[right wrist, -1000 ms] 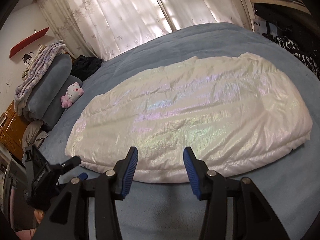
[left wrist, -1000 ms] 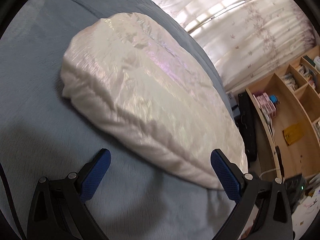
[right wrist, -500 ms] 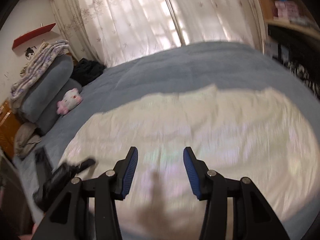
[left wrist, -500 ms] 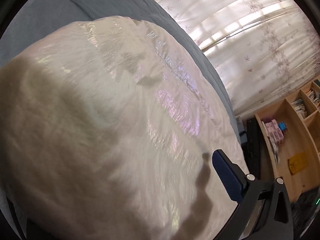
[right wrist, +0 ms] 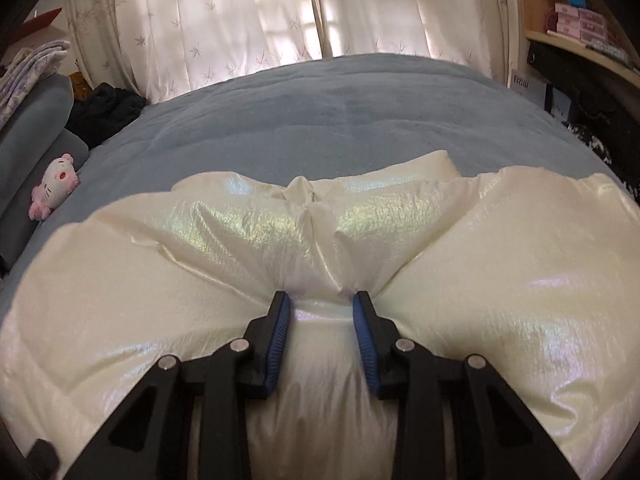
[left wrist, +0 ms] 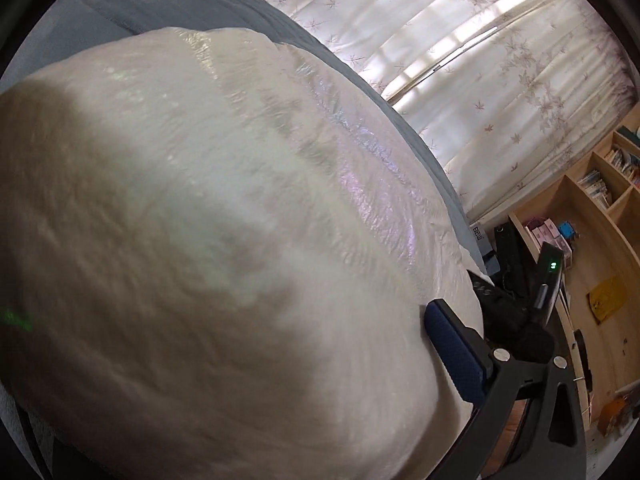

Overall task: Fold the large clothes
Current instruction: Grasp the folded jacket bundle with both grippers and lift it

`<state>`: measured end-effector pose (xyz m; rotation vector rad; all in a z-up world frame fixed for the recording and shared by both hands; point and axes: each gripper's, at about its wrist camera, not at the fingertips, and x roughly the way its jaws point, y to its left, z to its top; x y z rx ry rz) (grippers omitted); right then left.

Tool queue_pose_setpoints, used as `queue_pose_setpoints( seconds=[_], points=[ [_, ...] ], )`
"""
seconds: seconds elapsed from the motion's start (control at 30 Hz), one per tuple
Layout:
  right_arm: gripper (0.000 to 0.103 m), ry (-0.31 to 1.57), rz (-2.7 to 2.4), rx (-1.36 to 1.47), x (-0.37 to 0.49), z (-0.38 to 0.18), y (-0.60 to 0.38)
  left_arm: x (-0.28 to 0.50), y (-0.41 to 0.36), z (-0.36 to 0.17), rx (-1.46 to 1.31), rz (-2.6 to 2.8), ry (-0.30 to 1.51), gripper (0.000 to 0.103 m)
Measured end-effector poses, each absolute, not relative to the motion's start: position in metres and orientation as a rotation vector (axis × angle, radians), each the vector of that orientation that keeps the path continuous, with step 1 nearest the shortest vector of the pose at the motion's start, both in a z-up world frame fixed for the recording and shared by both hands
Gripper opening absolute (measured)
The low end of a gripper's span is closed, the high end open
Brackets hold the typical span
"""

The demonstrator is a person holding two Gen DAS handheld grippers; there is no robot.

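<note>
Coat [right wrist: 500, 280], cream and glossy, spread on blue bed [right wrist: 360, 120]. Right claw [right wrist: 322, 312] just been closing, now clenched on pinched fold of coat. Left claw [left wrist: 280, 360] mostly buried under coat; only one finger [left wrist: 454, 350] visible, state unclear.

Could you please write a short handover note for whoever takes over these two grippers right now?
Right gripper: jaws have just been closing and now pinch a gathered ridge of the white puffy garment; fabric puckers toward the pads.
Left gripper: only one blue finger shows, pressed against the garment, which fills that view; state unclear.
The garment lies on the blue bed; a plush toy sits by the pillows.
Done: right grip taken.
Left: confirm the left grip, then make the fold.
</note>
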<state>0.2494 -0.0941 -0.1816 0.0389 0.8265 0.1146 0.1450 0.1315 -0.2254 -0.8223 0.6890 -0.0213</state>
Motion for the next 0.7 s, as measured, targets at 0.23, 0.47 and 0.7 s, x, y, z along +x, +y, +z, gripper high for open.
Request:
queue_pose_setpoints(
  seconds=[0.23, 0.47, 0.7],
  points=[
    [0.033, 0.804, 0.121, 0.051, 0.249, -0.197, -0.093, 0.144, 0.131, -0.225, -0.811, -0.041, 0.68, 0.102],
    [0.033, 0.806, 0.117, 0.042, 0.254, -0.2, -0.09, 0.149, 0.131, -0.225, -0.815, -0.045, 0.683, 0.102],
    [0.033, 0.807, 0.12, 0.062, 0.257, -0.202, -0.091, 0.153, 0.137, -0.225, -0.87, -0.023, 0.661, 0.102]
  ],
)
